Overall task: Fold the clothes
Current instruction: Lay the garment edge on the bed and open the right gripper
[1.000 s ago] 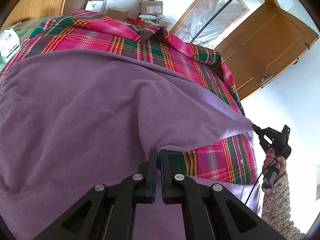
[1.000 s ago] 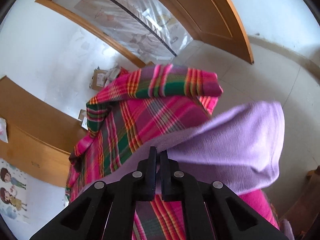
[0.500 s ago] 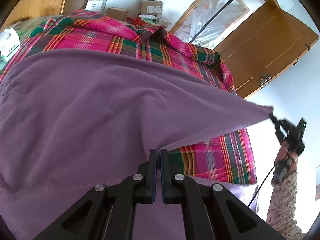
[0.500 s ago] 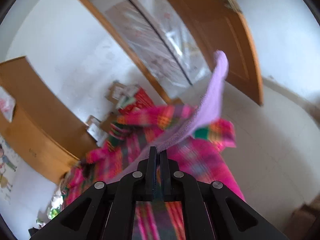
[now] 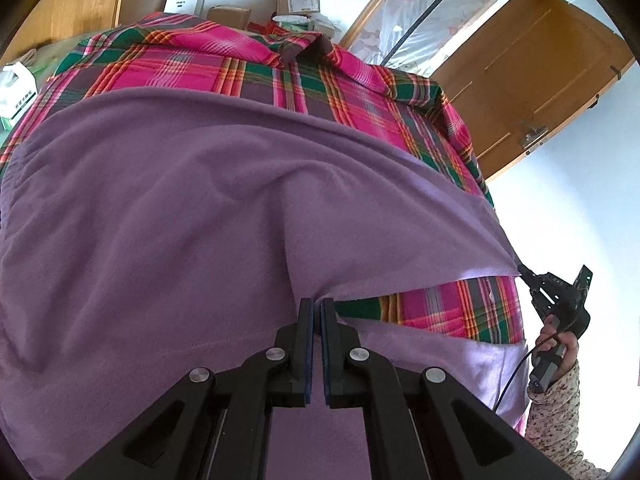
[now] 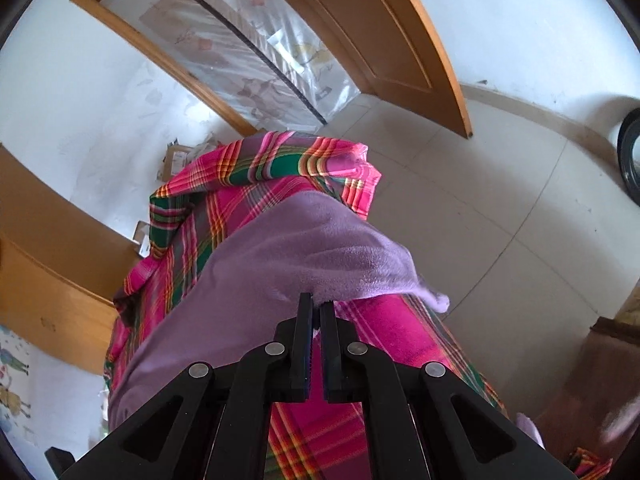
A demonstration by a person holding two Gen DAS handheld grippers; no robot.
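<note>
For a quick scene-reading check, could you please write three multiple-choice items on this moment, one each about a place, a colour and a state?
1. Where does the plaid cloth lie relative to the purple garment?
A. beneath it
B. on top of it
C. folded inside it

2. What colour is the garment held by both grippers?
A. green
B. purple
C. white

3. How do the left gripper's jaws stand?
A. wide open
B. shut on the garment's edge
C. shut on nothing

Key: 1 A, plaid shows past the purple edge; 2 B, purple fleece runs from the left gripper to the right gripper; 3 B, fabric is pinched between them.
</note>
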